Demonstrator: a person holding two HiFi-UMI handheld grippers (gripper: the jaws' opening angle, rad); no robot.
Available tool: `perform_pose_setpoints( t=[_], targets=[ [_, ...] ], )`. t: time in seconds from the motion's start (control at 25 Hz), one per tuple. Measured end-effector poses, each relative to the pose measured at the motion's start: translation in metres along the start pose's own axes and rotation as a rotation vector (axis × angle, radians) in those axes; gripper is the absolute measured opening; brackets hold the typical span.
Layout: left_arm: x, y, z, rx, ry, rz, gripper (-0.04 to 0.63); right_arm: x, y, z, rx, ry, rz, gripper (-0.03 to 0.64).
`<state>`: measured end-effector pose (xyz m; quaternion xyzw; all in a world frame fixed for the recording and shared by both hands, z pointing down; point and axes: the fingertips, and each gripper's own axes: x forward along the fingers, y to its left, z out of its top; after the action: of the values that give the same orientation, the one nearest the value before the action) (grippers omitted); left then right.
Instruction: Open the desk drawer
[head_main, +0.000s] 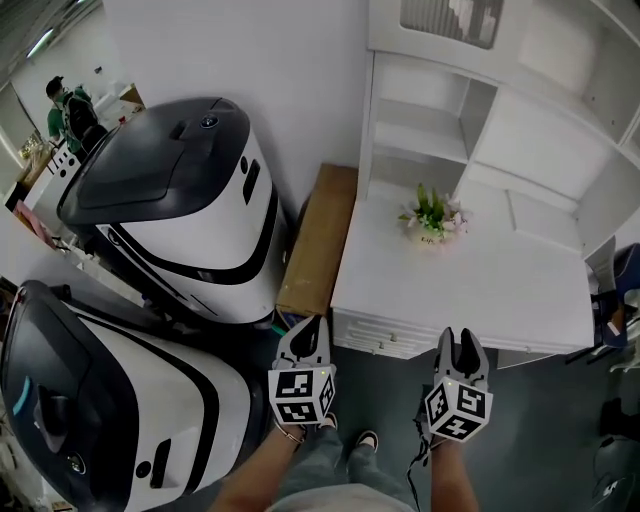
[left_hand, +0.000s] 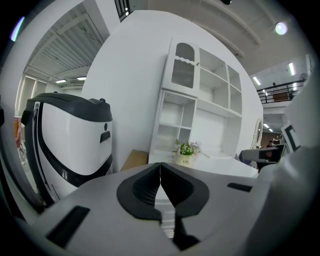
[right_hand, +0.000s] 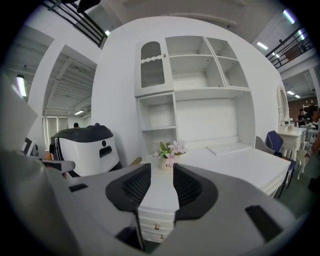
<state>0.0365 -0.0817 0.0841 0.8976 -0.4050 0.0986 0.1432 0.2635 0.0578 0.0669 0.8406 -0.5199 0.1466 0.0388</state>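
A small pot holding flowers stands on the white counter. In front of the pot, the drawer is closed. Near it, the left claw is pressed together and the right claw is narrowly apart, both empty.

Desk is dead ahead of me, w/ a shelf unit standing on its back edge, vs. the wall. Flower pot sits on the desk top, toward the rear, left of ctr. Drawers are in the desk front at its left end, ahead of and between my left claw and right claw. A board lies just beside the desk's left side. Further left are two big machines, one behind the other.
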Motion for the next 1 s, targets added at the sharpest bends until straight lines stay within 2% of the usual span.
perform_pose_setpoints(
  t=[0.28, 0.6, 1.0],
  targets=[
    [0.008, 0.02, -0.082, -0.002, 0.117, 0.024, 0.018, 0.011, 0.015, -0.078, -0.019, 0.117, 0.03, 0.147],
    [0.021, 0.059, -0.211, -0.031, 0.216, 0.077, 0.018, 0.037, 0.033, -0.218, 0.007, 0.258, 0.069, 0.144],
    [0.037, 0.121, -0.374, -0.075, 0.224, 0.187, 0.018, 0.088, 0.051, -0.393, 0.0, 0.347, 0.138, 0.141]
  ],
)
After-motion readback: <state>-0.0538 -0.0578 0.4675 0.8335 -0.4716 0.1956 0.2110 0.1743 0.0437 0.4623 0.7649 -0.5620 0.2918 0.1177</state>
